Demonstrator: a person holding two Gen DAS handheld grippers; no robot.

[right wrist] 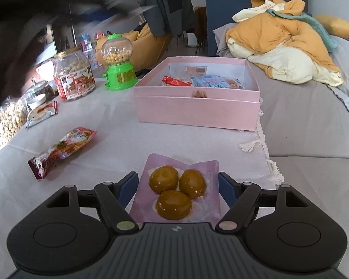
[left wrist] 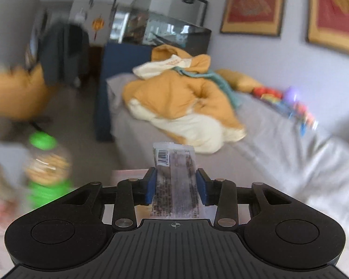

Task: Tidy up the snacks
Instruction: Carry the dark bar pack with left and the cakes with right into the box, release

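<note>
Sitting open, the pink box [right wrist: 196, 111] holds wrapped snacks [right wrist: 204, 80] (several kinds).

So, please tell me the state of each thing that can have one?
Left tool: shut on a snack packet, lifted.
Right tool: open around the egg pouch, which lies sealed on the cloth.
Pink box: open, snacks inside.
Peanut jar: lid on.
Red packet: sealed, lying flat.

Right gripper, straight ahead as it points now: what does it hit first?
Likely the near wall of the pink box; the right gripper, with the egg pouch between its fingers, faces it across bare cloth. Height unclear.
</note>
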